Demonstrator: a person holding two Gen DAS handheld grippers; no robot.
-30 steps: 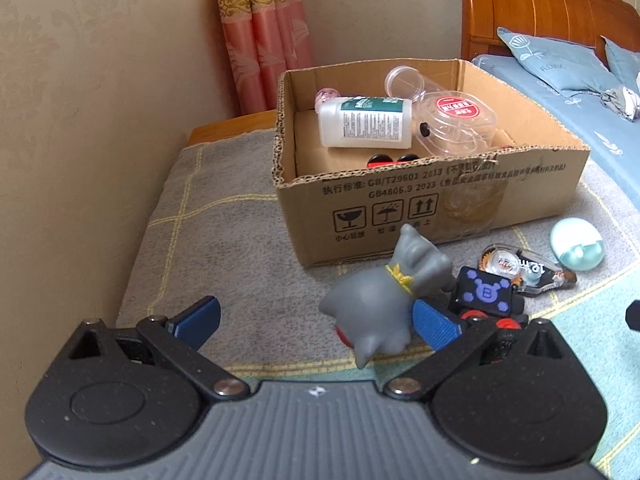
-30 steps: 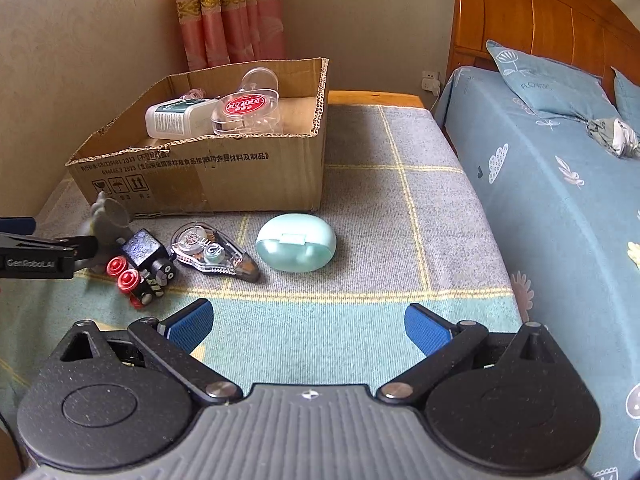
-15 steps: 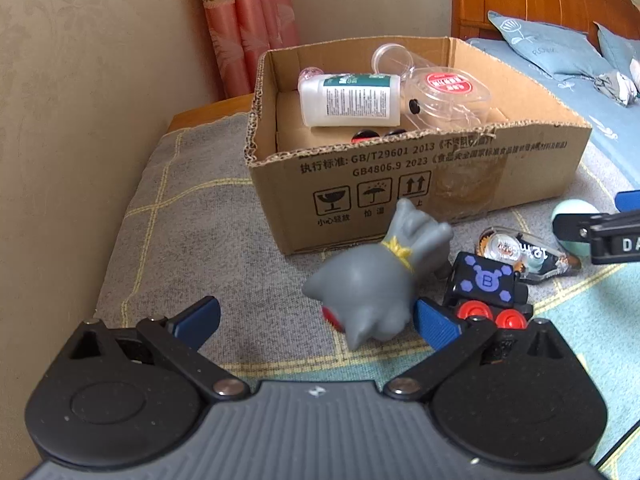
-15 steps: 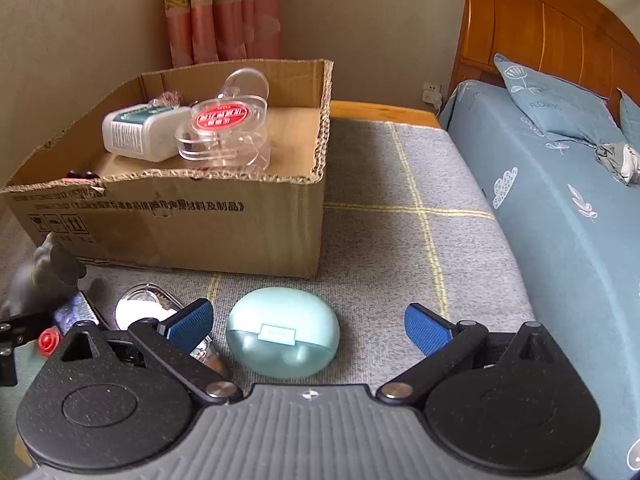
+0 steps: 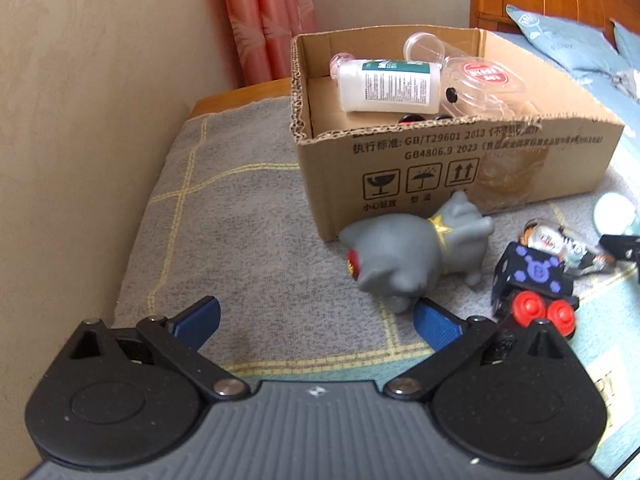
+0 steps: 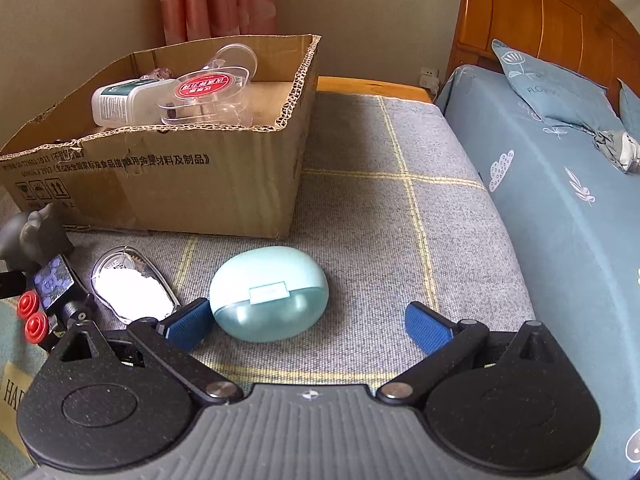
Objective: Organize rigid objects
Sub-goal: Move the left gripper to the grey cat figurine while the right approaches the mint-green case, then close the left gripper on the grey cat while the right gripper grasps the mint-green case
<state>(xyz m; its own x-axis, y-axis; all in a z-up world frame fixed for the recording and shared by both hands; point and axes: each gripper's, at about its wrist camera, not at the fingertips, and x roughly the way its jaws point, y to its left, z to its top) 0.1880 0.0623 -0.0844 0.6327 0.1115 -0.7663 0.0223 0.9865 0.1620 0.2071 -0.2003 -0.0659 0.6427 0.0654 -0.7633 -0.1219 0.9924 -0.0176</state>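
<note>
A grey toy animal (image 5: 416,256) lies on its side on the checked blanket, just ahead of my open left gripper (image 5: 316,322) and close to its right finger. A black toy car with red wheels (image 5: 534,288) sits to its right. My right gripper (image 6: 308,326) is open, and a pale teal oval case (image 6: 269,293) lies between its fingers, nearer the left one. A clear correction-tape dispenser (image 6: 132,286) lies left of the case. The cardboard box (image 6: 168,188) behind holds a white bottle (image 5: 390,86) and clear plastic containers (image 6: 208,92).
A beige wall (image 5: 80,120) runs along the left of the blanket (image 5: 240,220). A bed with blue bedding (image 6: 560,184) and a wooden headboard (image 6: 540,12) borders the right. Pink curtains (image 5: 268,20) hang behind the box.
The left gripper has swung left, so the grey toy now sits toward its right finger. The right gripper has moved forward and down, bringing the teal case between its fingers.
</note>
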